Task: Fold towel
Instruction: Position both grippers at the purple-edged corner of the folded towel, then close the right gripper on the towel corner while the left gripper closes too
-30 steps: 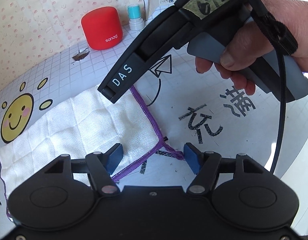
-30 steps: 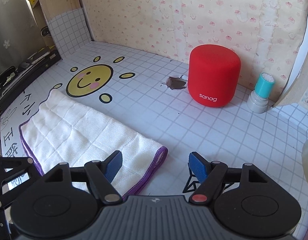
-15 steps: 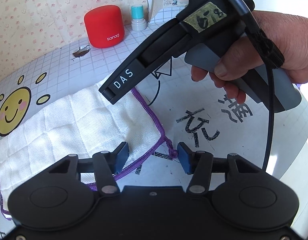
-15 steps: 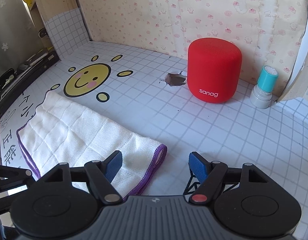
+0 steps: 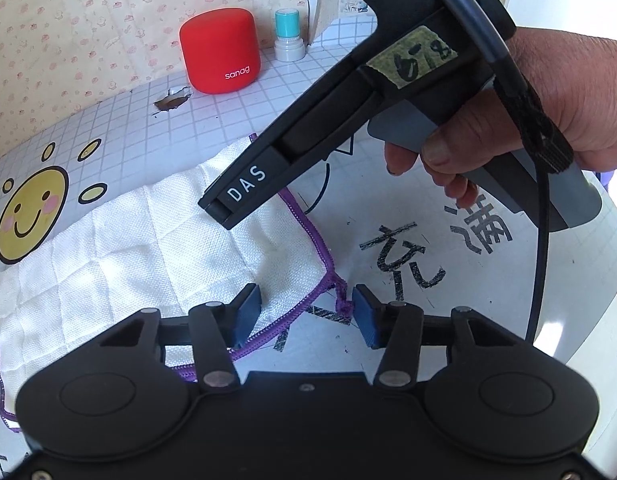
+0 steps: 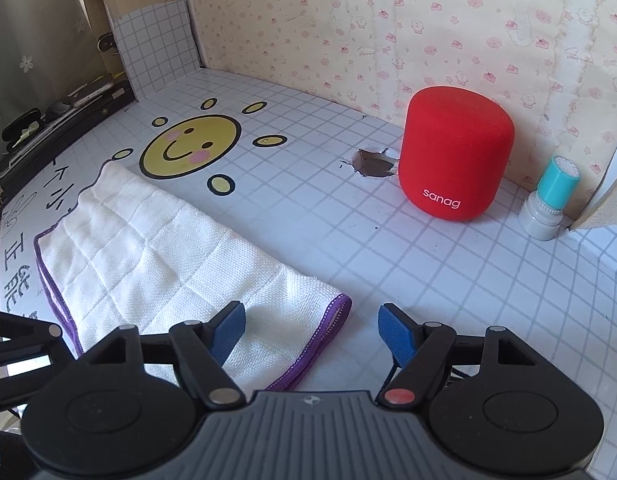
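Observation:
A white towel [image 5: 148, 256] with a purple hem lies flat on the gridded table; it also shows in the right wrist view [image 6: 156, 264]. My left gripper [image 5: 306, 312] is open, its blue pads on either side of the towel's near right corner and its purple loop [image 5: 342, 300]. My right gripper [image 6: 310, 332] is open, straddling the towel's far right corner [image 6: 336, 308] just above the table. The right gripper's body [image 5: 348, 128], held in a hand, hangs over the towel in the left wrist view.
A red "sanag" speaker [image 6: 456, 160] and a teal-capped stamp [image 6: 548, 200] stand by the papered back wall. A torn hole [image 6: 372, 160] and a sun sticker [image 6: 190, 146] mark the table. A dark case [image 6: 48, 128] lies at the left edge.
My left gripper has narrowed a little and moved in around the towel's corner loop. My right gripper has crept forward and lower over the other corner. The towel has not moved.

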Tool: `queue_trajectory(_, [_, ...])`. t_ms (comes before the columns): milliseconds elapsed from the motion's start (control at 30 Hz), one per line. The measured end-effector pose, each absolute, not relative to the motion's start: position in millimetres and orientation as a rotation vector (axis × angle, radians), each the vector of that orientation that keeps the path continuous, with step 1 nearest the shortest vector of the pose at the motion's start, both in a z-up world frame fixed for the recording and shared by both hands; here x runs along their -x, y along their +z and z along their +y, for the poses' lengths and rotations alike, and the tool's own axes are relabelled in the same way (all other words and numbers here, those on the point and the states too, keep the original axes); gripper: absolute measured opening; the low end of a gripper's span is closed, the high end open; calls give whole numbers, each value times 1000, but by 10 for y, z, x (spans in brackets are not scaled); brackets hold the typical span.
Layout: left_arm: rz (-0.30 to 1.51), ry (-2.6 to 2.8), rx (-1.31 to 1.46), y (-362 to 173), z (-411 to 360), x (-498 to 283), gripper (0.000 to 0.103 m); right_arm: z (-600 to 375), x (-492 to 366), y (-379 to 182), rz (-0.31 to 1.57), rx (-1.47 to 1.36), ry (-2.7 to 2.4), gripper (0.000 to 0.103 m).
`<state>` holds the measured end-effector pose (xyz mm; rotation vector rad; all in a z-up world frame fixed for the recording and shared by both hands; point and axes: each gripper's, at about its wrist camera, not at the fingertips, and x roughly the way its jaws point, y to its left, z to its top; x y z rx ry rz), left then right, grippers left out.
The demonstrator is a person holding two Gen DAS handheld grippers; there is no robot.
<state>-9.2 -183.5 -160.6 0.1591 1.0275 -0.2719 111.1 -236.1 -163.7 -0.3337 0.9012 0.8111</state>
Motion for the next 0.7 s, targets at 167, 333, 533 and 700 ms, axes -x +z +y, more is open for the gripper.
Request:
queue_trajectory(167, [1035,-265,-159,-1613,-1848,49,44,-2324,-1099,-1636,891,372,827,67])
queue_trajectory(333, [1034,-263,-156,-1627,-1862,39,44,-2284,-1102,-1641,875,395,838,59])
queue_trajectory(533, [1032,-274,-159,-1623,-1840,116,43,-2297,-1135,-1631,859,367,842,11])
queue_trajectory(700, [1033,-259,-138,-1616,-1796,82,26,-2299,-1160,-1614,889,345,855,8])
